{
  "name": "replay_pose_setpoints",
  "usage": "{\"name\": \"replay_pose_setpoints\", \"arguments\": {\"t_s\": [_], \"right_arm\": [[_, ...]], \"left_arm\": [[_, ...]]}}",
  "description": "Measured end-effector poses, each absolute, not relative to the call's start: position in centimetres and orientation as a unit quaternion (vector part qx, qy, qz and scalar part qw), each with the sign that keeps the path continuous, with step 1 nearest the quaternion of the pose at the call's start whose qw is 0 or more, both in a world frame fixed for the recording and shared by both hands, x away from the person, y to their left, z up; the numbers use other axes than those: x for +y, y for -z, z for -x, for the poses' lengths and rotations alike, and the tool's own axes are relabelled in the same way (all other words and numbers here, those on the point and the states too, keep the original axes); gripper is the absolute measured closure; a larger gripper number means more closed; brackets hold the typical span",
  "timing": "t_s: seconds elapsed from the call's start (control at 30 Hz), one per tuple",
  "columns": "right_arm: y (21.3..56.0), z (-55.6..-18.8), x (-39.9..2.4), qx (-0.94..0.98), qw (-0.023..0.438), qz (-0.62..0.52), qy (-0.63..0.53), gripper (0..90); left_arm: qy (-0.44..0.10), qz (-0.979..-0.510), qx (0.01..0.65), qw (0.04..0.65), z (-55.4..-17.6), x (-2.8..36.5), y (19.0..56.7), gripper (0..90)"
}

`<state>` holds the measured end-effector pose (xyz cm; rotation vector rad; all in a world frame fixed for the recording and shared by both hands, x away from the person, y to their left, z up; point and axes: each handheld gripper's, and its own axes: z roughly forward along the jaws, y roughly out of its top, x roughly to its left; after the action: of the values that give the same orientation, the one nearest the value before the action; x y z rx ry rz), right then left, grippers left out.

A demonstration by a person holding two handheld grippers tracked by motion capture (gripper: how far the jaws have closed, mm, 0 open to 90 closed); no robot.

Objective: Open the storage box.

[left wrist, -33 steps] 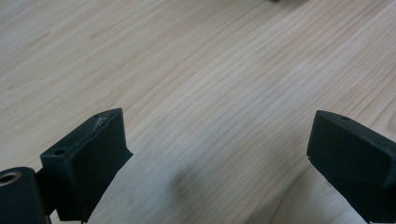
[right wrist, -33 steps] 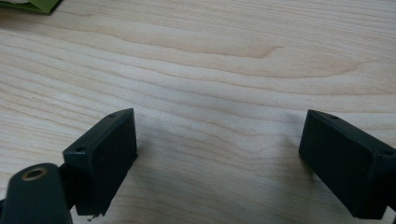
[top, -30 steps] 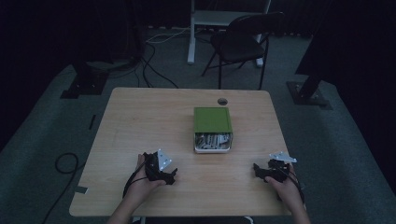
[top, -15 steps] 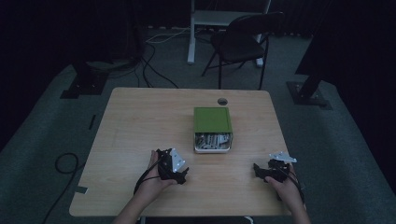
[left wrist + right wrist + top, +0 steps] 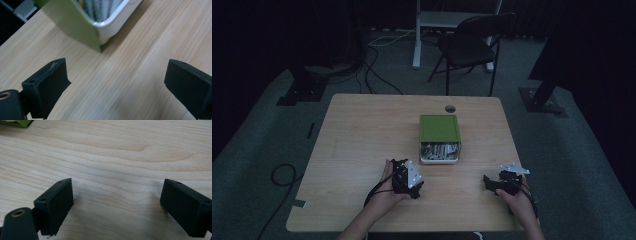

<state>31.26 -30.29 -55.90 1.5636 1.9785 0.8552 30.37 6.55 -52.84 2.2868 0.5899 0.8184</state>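
A green box (image 5: 439, 128) lies in the middle of the wooden table (image 5: 357, 145), with a white inner tray (image 5: 440, 152) of several pen-like items showing at its near end. My left gripper (image 5: 408, 176) is open just left of and below that end. In the left gripper view the gripper (image 5: 117, 75) has its jaws wide apart over bare wood, and the tray's white corner (image 5: 110, 23) and the green side (image 5: 72, 25) are close ahead. My right gripper (image 5: 492, 182) rests open near the front right edge. In the right gripper view this gripper (image 5: 117, 195) holds nothing, and a green corner (image 5: 22, 122) shows at the top left.
A round cable hole (image 5: 450, 108) sits in the table behind the box. A black folding chair (image 5: 472, 45) and a white desk leg (image 5: 417, 35) stand beyond the far edge. Cables (image 5: 377, 65) and dark stand bases (image 5: 299, 92) lie on the grey floor.
My left gripper has moved to the right across the table, closer to the near end of the green box. The right gripper has stayed where it was.
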Motion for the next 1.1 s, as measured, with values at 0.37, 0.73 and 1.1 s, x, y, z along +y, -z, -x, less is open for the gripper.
{"name": "replay_pose_setpoints", "arguments": {"t_s": [0.37,0.73,1.1], "right_arm": [[55.9,-31.3,-30.3,0.722,0.237,-0.57,-0.312,10.8],[55.9,-31.4,-30.3,0.723,0.236,-0.569,-0.313,10.9],[55.9,-31.5,-30.4,0.724,0.235,-0.567,-0.314,10.9]], "left_arm": [[-0.317,-0.872,0.168,0.332,-30.1,3.7,52.4,5.7],[-0.343,-0.874,0.138,0.315,-31.5,2.2,52.6,14.4],[-0.37,-0.869,0.121,0.306,-32.3,1.5,52.7,39.6]]}}
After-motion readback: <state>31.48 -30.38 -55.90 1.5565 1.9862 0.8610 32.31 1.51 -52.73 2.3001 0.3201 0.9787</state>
